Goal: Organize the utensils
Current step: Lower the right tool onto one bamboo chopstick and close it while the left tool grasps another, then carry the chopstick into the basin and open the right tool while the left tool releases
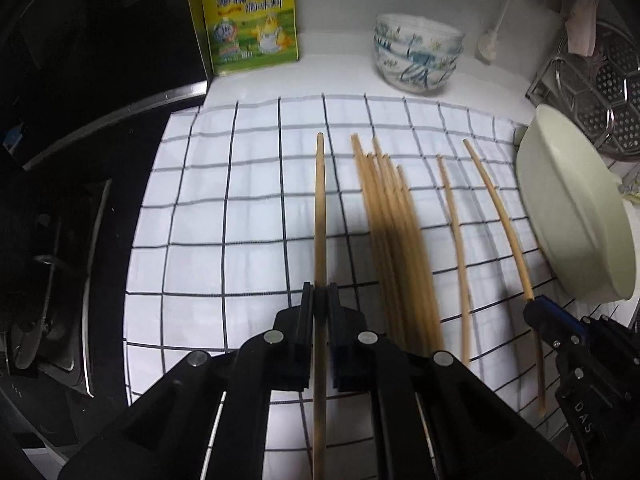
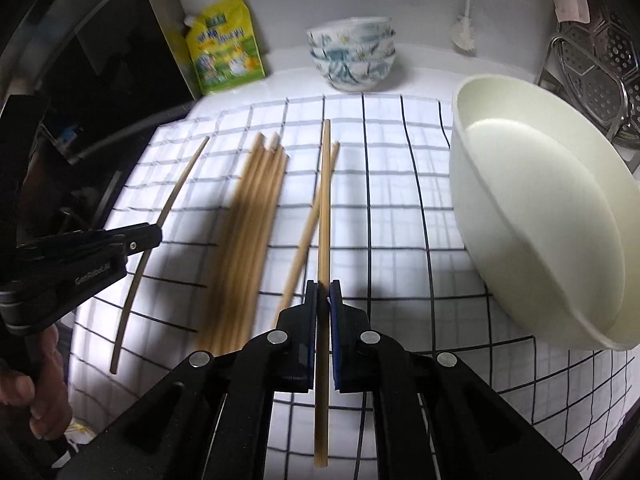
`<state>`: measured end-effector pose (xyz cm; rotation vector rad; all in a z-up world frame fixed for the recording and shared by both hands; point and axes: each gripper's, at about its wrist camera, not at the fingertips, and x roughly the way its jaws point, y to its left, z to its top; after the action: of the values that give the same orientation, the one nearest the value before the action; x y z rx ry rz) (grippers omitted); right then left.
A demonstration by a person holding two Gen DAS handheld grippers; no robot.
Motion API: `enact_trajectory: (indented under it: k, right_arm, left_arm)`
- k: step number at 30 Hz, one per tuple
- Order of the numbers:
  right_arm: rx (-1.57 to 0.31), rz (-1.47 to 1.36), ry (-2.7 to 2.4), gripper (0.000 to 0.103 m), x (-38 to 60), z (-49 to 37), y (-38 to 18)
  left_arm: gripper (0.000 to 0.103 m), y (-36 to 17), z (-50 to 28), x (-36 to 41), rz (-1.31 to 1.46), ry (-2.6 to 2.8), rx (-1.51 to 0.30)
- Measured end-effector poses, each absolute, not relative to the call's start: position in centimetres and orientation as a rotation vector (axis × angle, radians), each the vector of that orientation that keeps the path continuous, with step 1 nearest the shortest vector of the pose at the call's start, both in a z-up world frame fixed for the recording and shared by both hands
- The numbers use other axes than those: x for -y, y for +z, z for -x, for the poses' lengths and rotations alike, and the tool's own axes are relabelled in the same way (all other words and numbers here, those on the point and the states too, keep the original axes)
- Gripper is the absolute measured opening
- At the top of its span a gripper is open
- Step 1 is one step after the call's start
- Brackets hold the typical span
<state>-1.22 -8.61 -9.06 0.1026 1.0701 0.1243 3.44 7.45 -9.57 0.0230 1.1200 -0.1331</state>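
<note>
Each tool [image 1: 320, 292] [image 2: 323, 288] grips one chopstick [image 1: 319, 208] [image 2: 324, 200]; one loose chopstick [image 2: 308, 232] lies apart.

Your left gripper [image 1: 320, 292] is matte black plastic, its angular linkage arms pinned with round silver bolts and its two fingers lined with blue pads. Your right gripper [image 2: 323, 288] is built the same; seen side-on it shows a small screw near the tip. White "GenRobot.AI" lettering runs along the left gripper's body, just behind its fingers.

left tongs [image 1: 320, 294], right tongs [image 2: 324, 290] clamped, angled down.
</note>
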Motion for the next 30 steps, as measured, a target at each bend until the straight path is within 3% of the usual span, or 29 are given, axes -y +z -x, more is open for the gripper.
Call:
enact_trajectory:
  k: [8,17,30]
  right_arm:
    - [-0.985,-0.139,0.135,0.006,12.8,1.4,-4.7]
    - [-0.933,-0.172,0.015,0.006,23.1,1.7,-2.9]
    - [-0.957,-0.232,-0.048,0.006,34.3,0.8,-5.0]
  left_arm:
    - [0.007,-4.2,-3.3,-2.9,0.0,-0.19,-1.03]
    - [0.007,-1.6,-4.6,7.6,0.004,-0.302,-0.975]
    - [0.007,-2.7,-7.3,20.4,-0.061,-0.385,-0.976]
